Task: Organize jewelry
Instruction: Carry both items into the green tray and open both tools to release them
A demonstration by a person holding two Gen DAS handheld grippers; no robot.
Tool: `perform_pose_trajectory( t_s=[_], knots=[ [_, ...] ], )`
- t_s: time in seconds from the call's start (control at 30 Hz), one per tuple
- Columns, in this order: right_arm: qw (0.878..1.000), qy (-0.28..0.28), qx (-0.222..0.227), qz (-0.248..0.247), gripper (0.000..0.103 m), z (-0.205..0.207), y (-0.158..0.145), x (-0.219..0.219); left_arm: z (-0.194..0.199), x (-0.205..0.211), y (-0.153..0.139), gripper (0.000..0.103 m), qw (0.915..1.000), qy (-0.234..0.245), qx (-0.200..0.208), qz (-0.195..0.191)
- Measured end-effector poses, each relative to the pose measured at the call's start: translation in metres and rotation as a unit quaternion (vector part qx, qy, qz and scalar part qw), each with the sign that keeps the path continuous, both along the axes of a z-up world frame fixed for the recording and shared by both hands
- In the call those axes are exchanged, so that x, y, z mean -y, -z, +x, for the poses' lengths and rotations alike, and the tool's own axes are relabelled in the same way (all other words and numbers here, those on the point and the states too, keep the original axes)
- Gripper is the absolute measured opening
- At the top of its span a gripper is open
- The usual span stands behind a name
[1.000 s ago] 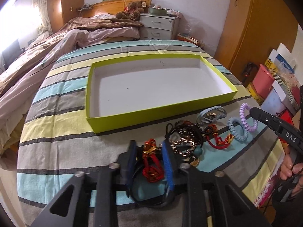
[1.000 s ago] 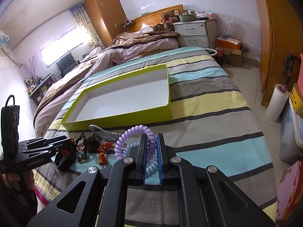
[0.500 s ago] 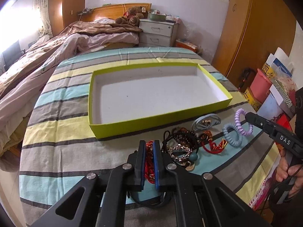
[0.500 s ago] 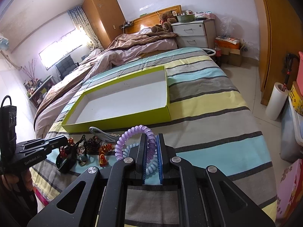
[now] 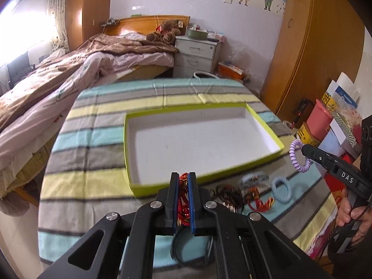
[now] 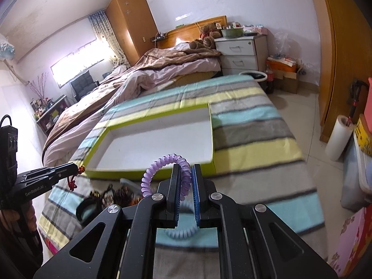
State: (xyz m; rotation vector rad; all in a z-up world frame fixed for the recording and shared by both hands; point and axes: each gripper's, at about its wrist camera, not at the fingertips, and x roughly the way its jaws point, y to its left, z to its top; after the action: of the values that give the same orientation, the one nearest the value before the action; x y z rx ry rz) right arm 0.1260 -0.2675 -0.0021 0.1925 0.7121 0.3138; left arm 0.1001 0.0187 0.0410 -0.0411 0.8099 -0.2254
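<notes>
My left gripper (image 5: 183,176) is shut on a red knotted cord bracelet (image 5: 182,205), which hangs between the blue pads just above the striped blanket. In the right wrist view that same bracelet (image 6: 73,181) dangles from the left gripper (image 6: 78,168). My right gripper (image 6: 185,171) is shut on a purple spiral hair tie (image 6: 160,166), lifted off the bed; the tie (image 5: 297,155) hangs from its tip in the left wrist view. A shallow lime-green box (image 5: 262,164) with a white floor lies beyond both. More jewelry (image 5: 229,196), a red cord piece (image 5: 260,201) and a blue spiral tie (image 5: 281,189) stay on the blanket.
The striped blanket (image 5: 88,181) covers a raised surface, with a bed of rumpled covers (image 5: 69,74) to the left. Boxes and bags (image 5: 334,125) stack at the right edge. A person's hand (image 5: 351,211) holds the right gripper's handle. A paper roll (image 6: 338,137) stands on the floor.
The left jaws closed on the red cord bracelet and lifted it off the blanket. The right gripper rose too, carrying the purple tie clear of the blue one.
</notes>
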Motion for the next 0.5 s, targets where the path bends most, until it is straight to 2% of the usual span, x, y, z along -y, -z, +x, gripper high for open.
perform_pose_trajectory(
  t_s=[0.3,0.5],
  knots=[
    [1.0,0.001,0.003,-0.022,0.01,0.05,-0.017,-0.01,0.052,-0.008,-0.017,0.007,0.9999,-0.005,0.011,-0.007],
    [0.999,0.0,-0.018,-0.045,0.01,0.092,-0.009,-0.02,0.09,-0.01,-0.004,0.007,0.9999,-0.006,-0.008,-0.007]
  ],
)
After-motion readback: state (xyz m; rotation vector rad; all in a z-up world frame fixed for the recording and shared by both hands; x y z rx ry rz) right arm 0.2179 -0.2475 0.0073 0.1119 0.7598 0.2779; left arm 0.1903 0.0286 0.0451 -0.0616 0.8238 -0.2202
